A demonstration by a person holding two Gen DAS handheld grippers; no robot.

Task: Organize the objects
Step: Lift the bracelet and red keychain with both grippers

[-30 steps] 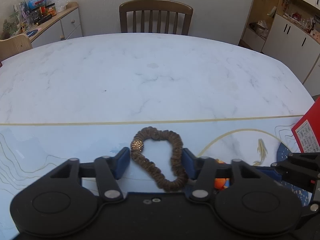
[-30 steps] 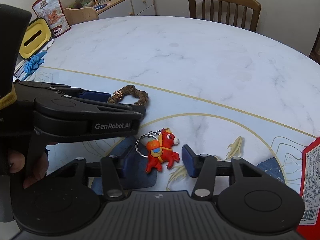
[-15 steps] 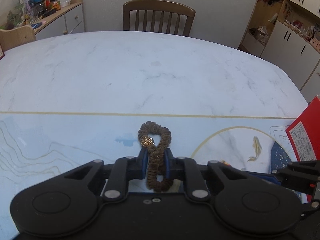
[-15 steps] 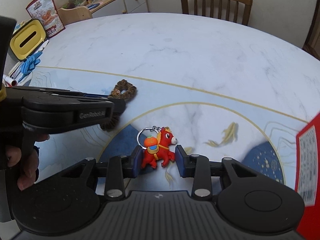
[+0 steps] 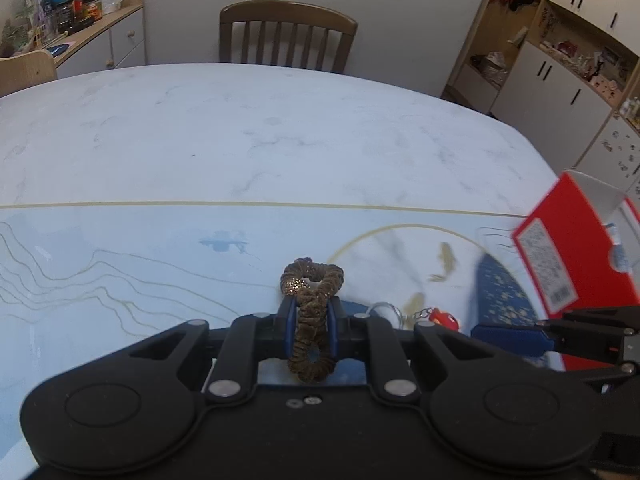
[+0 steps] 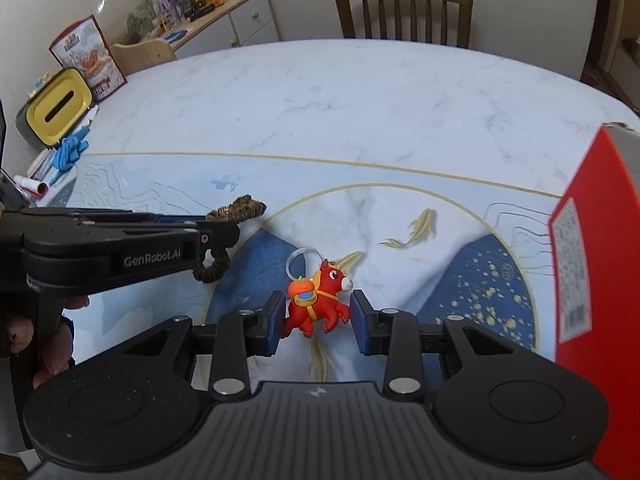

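So at this point our left gripper [image 5: 311, 330] had its blue pads pressed tight on the brown scrunchie [image 5: 312, 312], which looked lifted a bit off the table mat [image 5: 120, 264], its lower loop dangling. Our right gripper [image 6: 318, 322] was clamped on the red horse keychain [image 6: 320, 300], pads touching its sides, key ring sticking out front over the mat's blue patch. A red box [image 6: 592, 264] stood just to the right, open at the top. A wooden chair [image 5: 286, 36] sat at the far side.
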